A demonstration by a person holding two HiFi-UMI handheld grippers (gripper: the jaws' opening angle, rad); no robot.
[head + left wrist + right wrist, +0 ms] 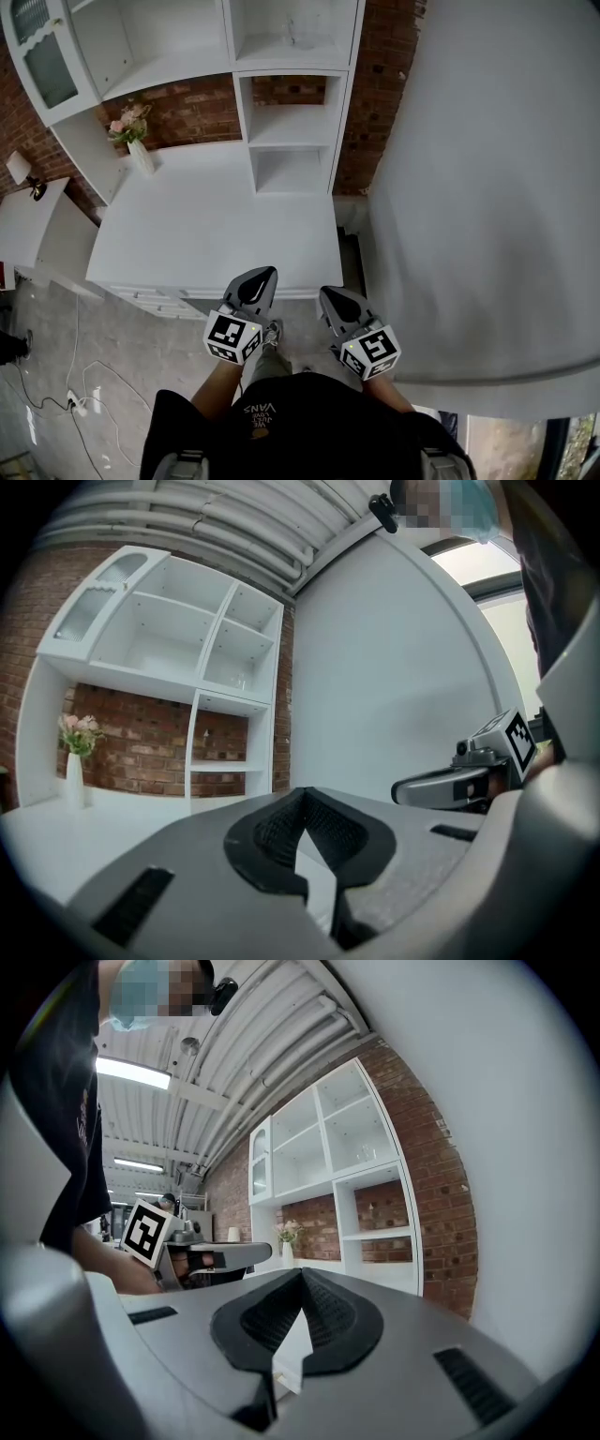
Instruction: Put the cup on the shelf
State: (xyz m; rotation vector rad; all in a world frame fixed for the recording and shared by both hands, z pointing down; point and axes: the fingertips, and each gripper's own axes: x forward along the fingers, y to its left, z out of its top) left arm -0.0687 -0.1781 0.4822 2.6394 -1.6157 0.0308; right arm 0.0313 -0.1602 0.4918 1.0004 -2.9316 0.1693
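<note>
Nearest me, left gripper (265,276) and right gripper (328,294) hang with jaws pressed together on nothing, while a faint clear cup (298,34) seemingly stands on the far upper shelf (295,58), so I'd stay clear.

Shelf unit (291,122): white all over, pale frosted door panel at its top left. Surface (216,234): plain white. Brick wall (187,112) behind: red-brown, pale mortar lines. Vase (141,157) at the surface's back left corner: white, with pink flowers (128,122) and green leaves. Left tongs (265,274) and right tongs (326,293): grey shells, black ribbed pads. Marker cubes (232,336): black-and-white square patterns. Side wall (487,187): plain white. Floor (112,347): mottled grey, white cables (75,375). Shirt (300,422): black, white print.
</note>
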